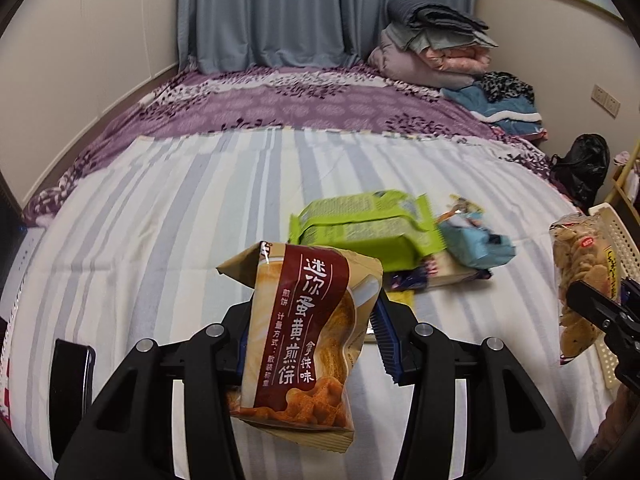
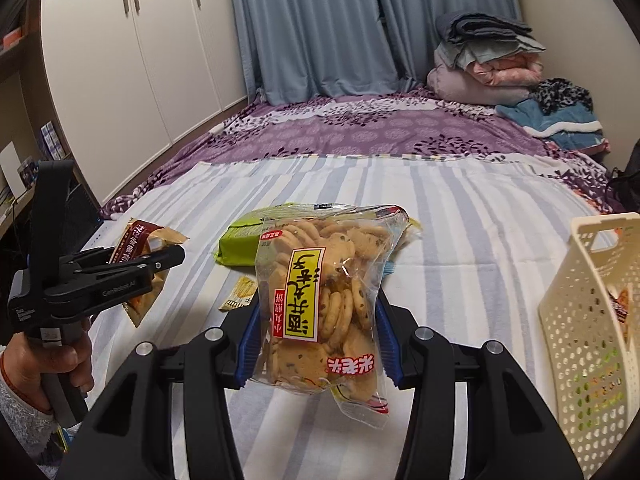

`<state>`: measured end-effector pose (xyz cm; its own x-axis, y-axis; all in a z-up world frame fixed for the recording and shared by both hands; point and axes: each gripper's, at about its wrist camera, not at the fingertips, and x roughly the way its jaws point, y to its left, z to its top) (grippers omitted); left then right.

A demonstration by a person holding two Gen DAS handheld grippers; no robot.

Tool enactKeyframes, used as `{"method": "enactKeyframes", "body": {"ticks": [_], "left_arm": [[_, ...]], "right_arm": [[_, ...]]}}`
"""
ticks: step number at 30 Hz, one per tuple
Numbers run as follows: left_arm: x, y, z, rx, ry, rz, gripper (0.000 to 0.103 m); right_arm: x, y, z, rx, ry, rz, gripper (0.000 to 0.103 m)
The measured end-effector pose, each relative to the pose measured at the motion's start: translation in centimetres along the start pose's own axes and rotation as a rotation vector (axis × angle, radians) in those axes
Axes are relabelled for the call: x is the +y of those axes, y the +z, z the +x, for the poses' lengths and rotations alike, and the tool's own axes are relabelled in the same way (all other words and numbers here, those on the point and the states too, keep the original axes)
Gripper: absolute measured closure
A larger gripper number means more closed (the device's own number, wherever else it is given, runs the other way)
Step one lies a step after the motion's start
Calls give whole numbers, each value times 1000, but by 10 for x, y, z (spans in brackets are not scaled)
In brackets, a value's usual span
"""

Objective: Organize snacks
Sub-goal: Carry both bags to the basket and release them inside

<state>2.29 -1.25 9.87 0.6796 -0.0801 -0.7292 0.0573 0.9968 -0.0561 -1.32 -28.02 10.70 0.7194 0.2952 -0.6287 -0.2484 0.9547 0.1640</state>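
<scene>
Left wrist view: the left hand-held gripper (image 1: 310, 344) squeezes a brown snack bag (image 1: 304, 336) above the striped bed (image 1: 160, 220). At 3 o'clock, the right hand-held gripper (image 2: 316, 344) pinches a clear cookie bag (image 2: 324, 300). A green pack (image 1: 360, 228) lies at 12 o'clock, a cream basket (image 2: 592, 320) at 3 o'clock.

A tan-and-maroon egg-roll snack bag (image 1: 298, 340) and a clear cookie bag (image 2: 324, 308) are held upright above the striped bed, with a green packet (image 1: 360, 228) and blue pouch (image 1: 476, 240) lying beyond, cream basket (image 2: 592, 320) at right.
</scene>
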Motion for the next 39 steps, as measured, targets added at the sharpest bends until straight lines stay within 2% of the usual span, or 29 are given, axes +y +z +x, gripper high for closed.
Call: {"method": "enactKeyframes", "body": {"ticks": [16,31,39], "left_arm": [[-91,27,-43,-78,-115,158,53],[-204,44,-65,-125,-267,345,53],[-272,44,-72,-127,-374,441,53]], "right_arm": [[-97,-4,-73,-137,-179,166,54],[-190,-44,-127,-163,-379,348,54],[-219,-64,-149,-171,-437,422,53]]}}
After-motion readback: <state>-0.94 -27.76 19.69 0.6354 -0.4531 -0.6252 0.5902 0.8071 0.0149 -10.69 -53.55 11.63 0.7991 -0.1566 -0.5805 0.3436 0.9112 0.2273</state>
